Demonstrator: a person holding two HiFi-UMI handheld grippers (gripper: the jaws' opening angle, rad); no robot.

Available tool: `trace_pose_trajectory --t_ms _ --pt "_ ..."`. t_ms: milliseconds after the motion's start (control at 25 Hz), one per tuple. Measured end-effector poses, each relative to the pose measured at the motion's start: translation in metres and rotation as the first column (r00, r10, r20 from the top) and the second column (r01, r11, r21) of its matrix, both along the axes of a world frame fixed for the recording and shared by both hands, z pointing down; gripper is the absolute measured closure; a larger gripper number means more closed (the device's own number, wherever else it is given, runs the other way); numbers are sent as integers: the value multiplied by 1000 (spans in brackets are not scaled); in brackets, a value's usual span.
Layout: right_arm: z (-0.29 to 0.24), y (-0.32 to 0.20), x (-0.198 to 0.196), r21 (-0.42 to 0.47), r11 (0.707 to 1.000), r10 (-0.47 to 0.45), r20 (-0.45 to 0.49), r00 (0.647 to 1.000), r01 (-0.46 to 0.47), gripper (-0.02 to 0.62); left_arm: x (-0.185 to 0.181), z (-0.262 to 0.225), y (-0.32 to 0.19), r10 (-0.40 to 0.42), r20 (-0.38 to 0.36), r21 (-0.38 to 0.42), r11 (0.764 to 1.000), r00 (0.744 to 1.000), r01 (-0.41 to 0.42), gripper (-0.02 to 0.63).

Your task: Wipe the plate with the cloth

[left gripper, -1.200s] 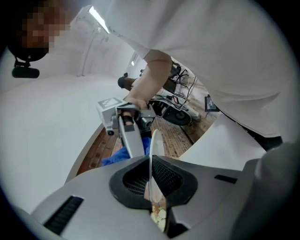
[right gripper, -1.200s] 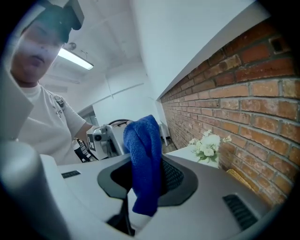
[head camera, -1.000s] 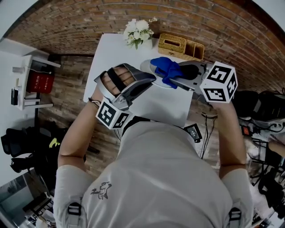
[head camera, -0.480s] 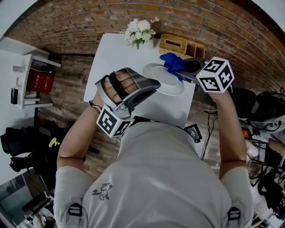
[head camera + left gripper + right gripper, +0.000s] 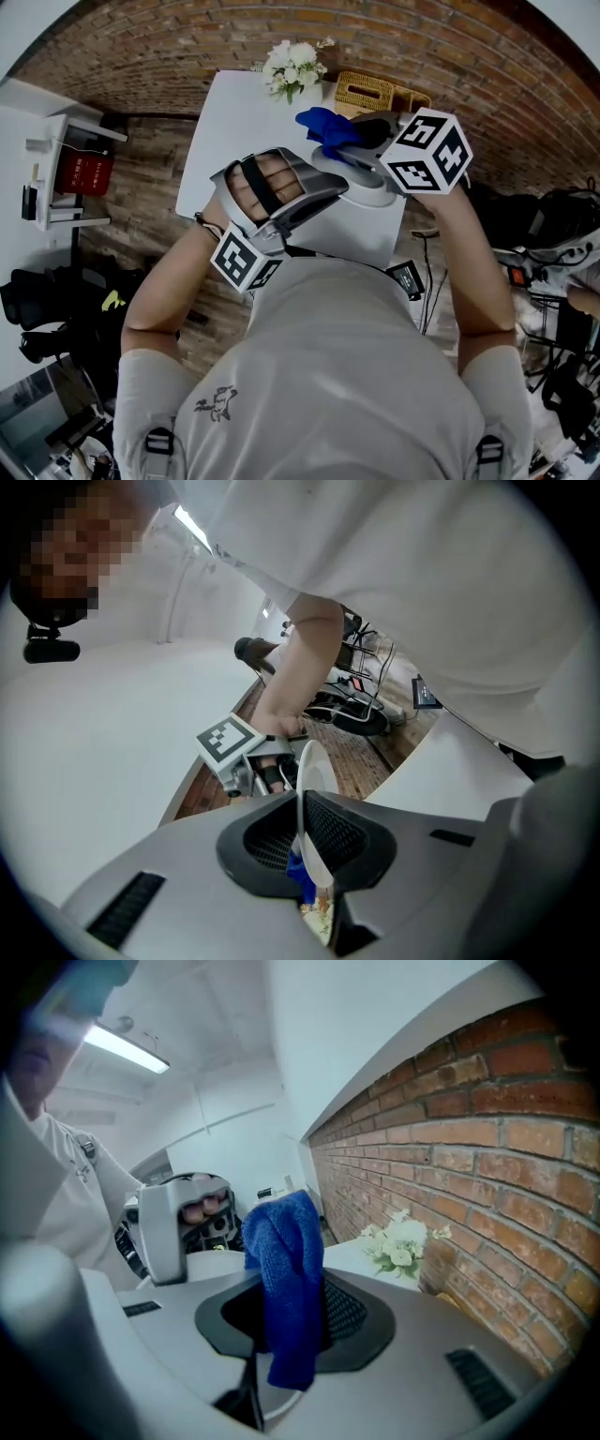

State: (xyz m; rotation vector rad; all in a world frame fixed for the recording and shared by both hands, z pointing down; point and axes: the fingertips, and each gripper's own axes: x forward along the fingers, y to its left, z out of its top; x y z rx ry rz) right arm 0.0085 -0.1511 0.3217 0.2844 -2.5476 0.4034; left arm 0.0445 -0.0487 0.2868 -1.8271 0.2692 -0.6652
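Jaws of the left gripper point(image 5: 315, 860) pinch the plate point(image 5: 310, 778) rim, the right gripper point(image 5: 292, 1327) jaws pinch the cloth point(image 5: 286, 1260); rub firmly, plate steady.

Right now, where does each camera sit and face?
Head view: on the person's head, facing down at the white table; shows torso, forearms, left gripper, right gripper.
Left gripper view: on that gripper, looking along fingers shut on the round white plate; shows right forearm.
Right gripper view: likewise, facing brick wall past fingers shut on the blue terry cloth; shows left hand.
Head and right gripper views share white flowers.
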Motion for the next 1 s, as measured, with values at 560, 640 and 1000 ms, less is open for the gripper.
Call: trace_pose_trajectory --t_ms 560,640,1000 --pt "-39 27 19 -77 997 12 165 986 0 485 -34 2 -39 -119 7 31 992 993 119 580" --pt "-35 23 28 -72 997 33 139 990 -23 485 -41 0 -47 -144 4 28 989 990 144 578" --pt "4 -4 50 -116 987 115 50 992 -108 485 -42 -2 -51 -162 2 62 985 987 161 578"
